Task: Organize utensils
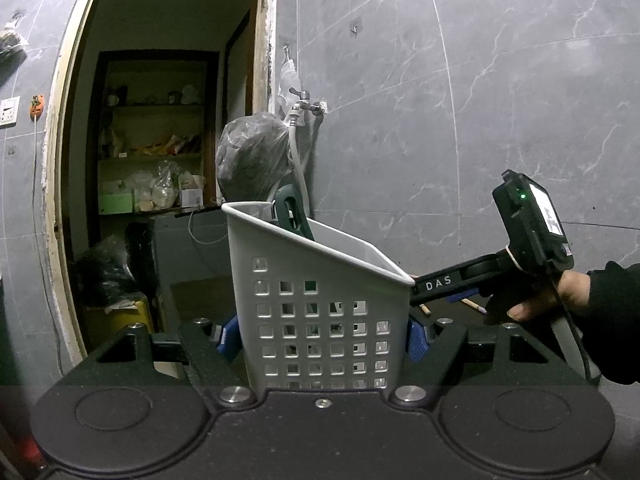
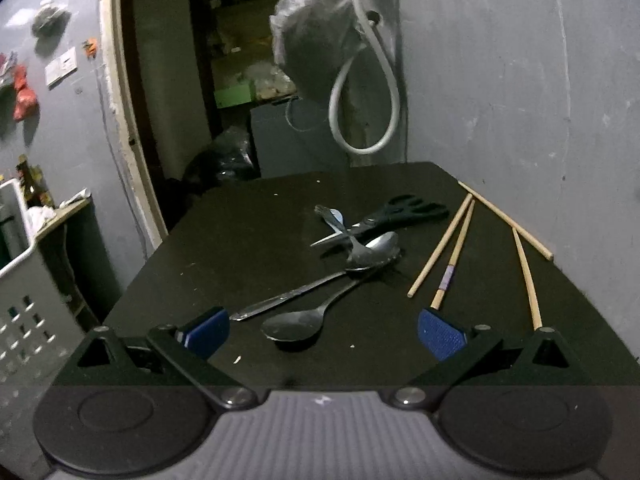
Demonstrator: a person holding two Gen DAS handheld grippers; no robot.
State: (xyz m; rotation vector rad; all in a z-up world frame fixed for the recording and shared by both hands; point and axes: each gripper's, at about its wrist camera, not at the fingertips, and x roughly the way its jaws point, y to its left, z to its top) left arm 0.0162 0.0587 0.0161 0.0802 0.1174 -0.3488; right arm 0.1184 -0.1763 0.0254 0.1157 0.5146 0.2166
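The left gripper [image 1: 322, 336] is closed on the white perforated utensil caddy [image 1: 316, 300], one blue pad pressed against each side wall near its base. A dark green handled item [image 1: 294, 210] already stands in the caddy's tall rear section. The right gripper [image 2: 324, 334] is open and empty, tilted down over the black counter [image 2: 248, 216].

Utensil positions relative to the right gripper:
- Directly ahead, between the spread fingers: a spoon [image 2: 296, 324], bowl nearest the gripper
- Ahead and slightly left: a knife-like handle [image 2: 280, 302] lying across the spoon's shaft
- Further ahead: a second spoon [image 2: 372, 250] and black scissors [image 2: 384, 216], overlapping
- Ahead and to the right: wooden chopsticks [image 2: 444, 248], one end just beside the right pad; two more [image 2: 526, 276] beyond, near the wall

Probable faults from this position:
- The utensils are stacked across one another. If one is lifted, its neighbours may be dragged or flipped off the counter
- The spoon lies flat on a hard surface. The pads may be closed above it or slide off the thin metal
- Two items may be caught at once and one dropped on the way to the caddy
- The caddy is held low on thin plastic walls. It may be tilted or squeezed out of the grip when a utensil is dropped in
- The scissors lie partly open; their blades may snag
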